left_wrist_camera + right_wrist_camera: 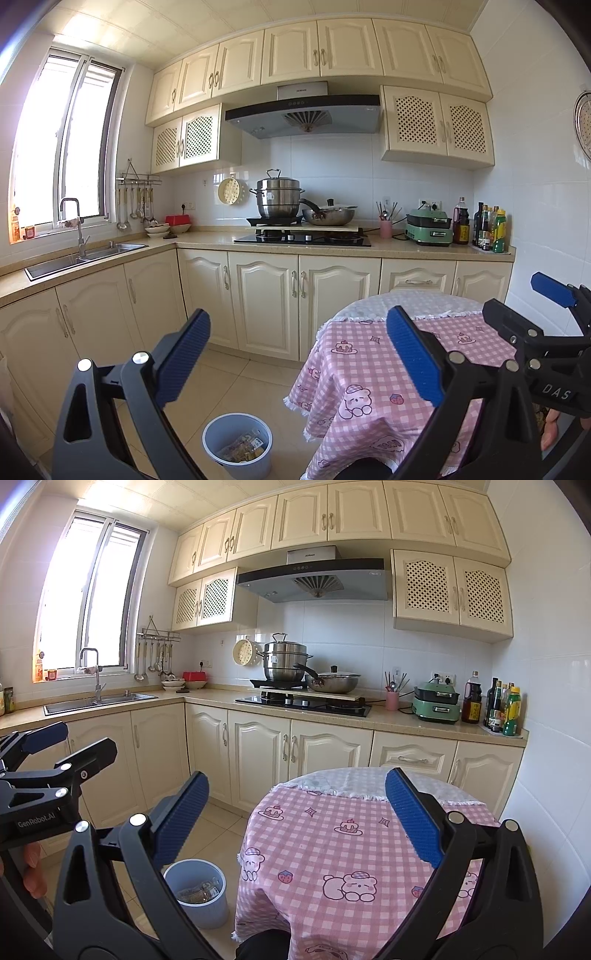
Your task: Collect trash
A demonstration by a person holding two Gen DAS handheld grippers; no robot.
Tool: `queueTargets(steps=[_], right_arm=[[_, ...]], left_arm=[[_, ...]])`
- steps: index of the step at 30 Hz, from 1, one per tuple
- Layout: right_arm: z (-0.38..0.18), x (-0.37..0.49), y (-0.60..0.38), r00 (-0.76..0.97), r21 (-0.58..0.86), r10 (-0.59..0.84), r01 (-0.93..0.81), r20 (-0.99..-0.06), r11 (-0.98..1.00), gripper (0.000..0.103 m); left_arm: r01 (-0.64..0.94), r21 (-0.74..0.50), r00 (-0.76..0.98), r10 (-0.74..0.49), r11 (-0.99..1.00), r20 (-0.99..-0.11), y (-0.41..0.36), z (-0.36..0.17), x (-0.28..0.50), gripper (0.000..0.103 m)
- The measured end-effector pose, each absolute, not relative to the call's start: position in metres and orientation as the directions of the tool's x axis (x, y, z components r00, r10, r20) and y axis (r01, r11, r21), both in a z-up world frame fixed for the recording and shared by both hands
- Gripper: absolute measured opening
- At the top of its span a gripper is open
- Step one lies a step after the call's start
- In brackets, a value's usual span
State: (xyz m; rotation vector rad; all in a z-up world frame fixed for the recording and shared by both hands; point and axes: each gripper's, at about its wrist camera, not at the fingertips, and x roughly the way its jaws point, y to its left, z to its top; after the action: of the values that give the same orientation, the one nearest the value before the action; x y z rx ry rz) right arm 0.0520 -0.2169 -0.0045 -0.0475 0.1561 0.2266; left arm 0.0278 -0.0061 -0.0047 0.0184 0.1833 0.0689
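A pale blue-grey bin (238, 445) stands on the tiled floor left of the table and holds crumpled wrappers (243, 448); it also shows in the right wrist view as the bin (197, 895) with wrappers (199, 891) inside. My left gripper (297, 356) is open and empty, held high above the bin and the table's left edge. My right gripper (295, 819) is open and empty too, above the round table with its pink checked cloth (351, 849). No trash shows on the table top. Each gripper appears at the edge of the other's view.
Cream base cabinets (266, 302) and a stone counter run behind the table. On the counter are a sink (85, 256), a hob with a steel pot (277, 201) and a pan, a green cooker (428, 227) and bottles (491, 229). A person's fingers (31, 871) hold the left gripper.
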Motion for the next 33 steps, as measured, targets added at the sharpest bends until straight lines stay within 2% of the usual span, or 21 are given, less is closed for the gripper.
queueTargets(steps=[33], right_arm=[[-0.0043, 0.0561, -0.2108, 0.958, -0.033, 0.230, -0.239, -0.173, 0.971, 0.095]], left_arm=[[-0.067, 0.026, 0.979, 0.070, 0.997, -0.190, -0.0023, -0.0075, 0.0290, 0.094]])
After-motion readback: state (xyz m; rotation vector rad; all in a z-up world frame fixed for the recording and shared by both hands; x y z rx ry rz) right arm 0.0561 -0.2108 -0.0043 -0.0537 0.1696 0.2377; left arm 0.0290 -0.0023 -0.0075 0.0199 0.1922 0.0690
